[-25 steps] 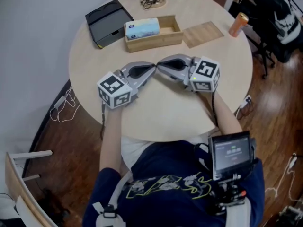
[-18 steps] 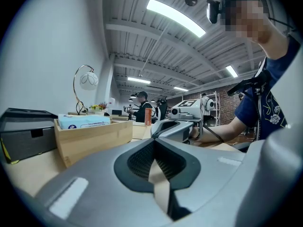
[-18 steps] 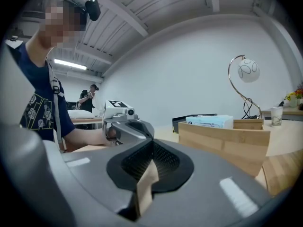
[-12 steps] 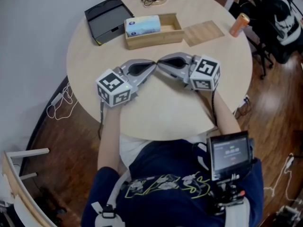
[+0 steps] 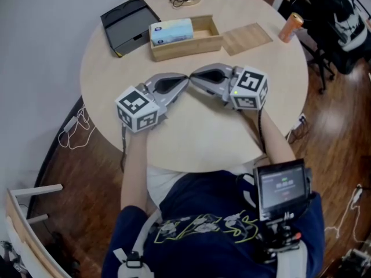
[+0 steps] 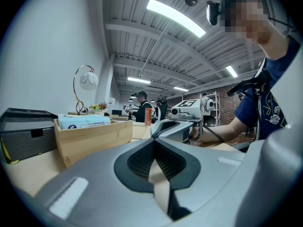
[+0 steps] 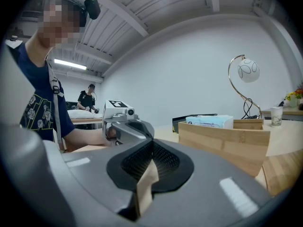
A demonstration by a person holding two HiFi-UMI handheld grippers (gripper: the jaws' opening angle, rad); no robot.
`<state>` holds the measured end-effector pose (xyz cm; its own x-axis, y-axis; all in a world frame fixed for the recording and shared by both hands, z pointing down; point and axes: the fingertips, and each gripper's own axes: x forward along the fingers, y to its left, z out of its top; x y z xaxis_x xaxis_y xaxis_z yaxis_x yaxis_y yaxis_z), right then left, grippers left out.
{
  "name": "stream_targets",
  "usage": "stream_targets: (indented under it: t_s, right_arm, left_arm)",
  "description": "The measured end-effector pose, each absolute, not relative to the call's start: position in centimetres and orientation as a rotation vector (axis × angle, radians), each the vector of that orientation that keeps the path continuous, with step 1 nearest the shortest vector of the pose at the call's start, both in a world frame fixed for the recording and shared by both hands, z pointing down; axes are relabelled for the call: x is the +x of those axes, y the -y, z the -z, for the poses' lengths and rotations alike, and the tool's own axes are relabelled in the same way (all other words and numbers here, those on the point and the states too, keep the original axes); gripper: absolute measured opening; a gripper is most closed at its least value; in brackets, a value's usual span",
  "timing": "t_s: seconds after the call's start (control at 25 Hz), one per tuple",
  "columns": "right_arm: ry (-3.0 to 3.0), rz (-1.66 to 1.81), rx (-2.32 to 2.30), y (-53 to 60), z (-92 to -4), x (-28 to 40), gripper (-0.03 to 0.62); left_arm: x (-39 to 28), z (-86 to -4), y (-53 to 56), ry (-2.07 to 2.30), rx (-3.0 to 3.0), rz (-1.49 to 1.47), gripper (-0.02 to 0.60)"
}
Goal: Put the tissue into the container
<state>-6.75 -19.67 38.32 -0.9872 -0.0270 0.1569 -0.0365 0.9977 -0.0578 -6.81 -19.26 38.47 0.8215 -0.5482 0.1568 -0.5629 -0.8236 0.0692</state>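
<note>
**Head view:** the left claw (image 5: 184, 81) and right claw (image 5: 195, 81) lie low over the tabletop (image 5: 203, 135), tips nearly touching each other. Both are pressed together with nothing in them. The tissue pack (image 5: 171, 31) already sits in the left end of the wooden container (image 5: 191, 44), well apart from both claws. So either the job is done, or "container" means the black box (image 5: 124, 22) just beside it (can't tell which).

Risks, as I judge them:
- The pack sits close to the container wall, so a pinch there could catch the wood and drag the whole box.
- A reach with the claws unopened would only shove the soft pack.
- The loose wooden board (image 5: 248, 38) and orange can (image 5: 291, 28) lie on the right claw's path and could be knocked.

Writing: the marker cubes carry only black-and-white squares. The chest screen and shirt print can't be read.

**Left gripper view:** the left claw (image 6: 155, 148) has its jaws closed and empty. The tissue pack (image 6: 83, 121) sticks up above the container (image 6: 94, 138) rim. It has a blue round logo and a line of small print that is too small to read. The can (image 6: 148, 116) shows no readable label.

**Right gripper view:** the right claw (image 7: 152, 145) is also clamped on nothing. The pack (image 7: 209, 121) shows the same unreadable print strip. The lamp (image 7: 247, 72) stands behind the container (image 7: 222, 138), so a cord snag is possible on an overshoot.
</note>
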Motion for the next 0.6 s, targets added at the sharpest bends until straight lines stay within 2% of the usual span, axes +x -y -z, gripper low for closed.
stream_targets:
  t_s: [0.6]
  right_arm:
    - [2.981,-0.101,0.047,19.75,-38.23,-6.60,0.000]
  left_arm:
    - [-6.74,-38.35,19.27,0.889,2.884,-0.201,0.003]
